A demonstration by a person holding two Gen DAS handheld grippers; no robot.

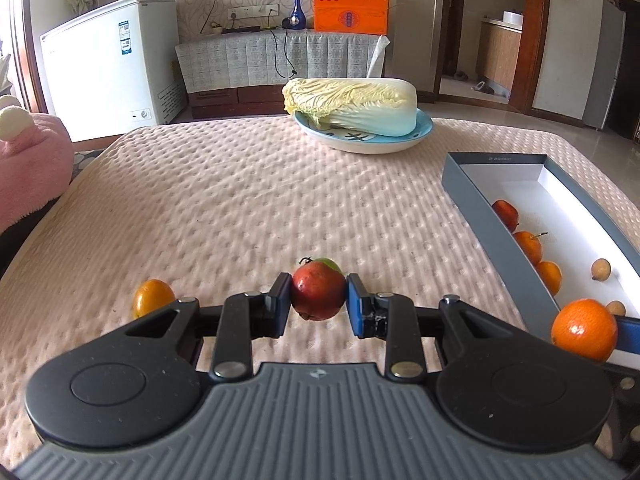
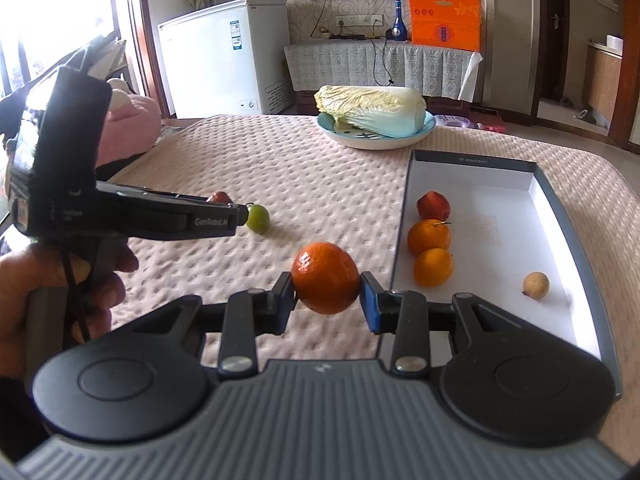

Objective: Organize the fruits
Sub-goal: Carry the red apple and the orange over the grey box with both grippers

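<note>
Between the right tongs (image 2: 327,300), clamped on its sides, the orange (image 2: 326,277) is hanging just left of the box (image 2: 472,164) wall; near-round, its long axis cannot be told. Left tongs (image 1: 319,300) are clamping a red fruit (image 1: 318,290) low over the table (image 1: 240,200). Risk: smooth round skin slipping from narrow pads, rolling off; clipping the box wall.

Four oranges (image 2: 326,278), two red fruits (image 2: 433,205), one green fruit (image 2: 257,218) (small), two pale longans (image 2: 535,285), one cabbage (image 2: 370,110).

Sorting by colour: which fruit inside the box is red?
The round red fruit farthest up the grey box; the two below it are orange, the small one tan.
</note>
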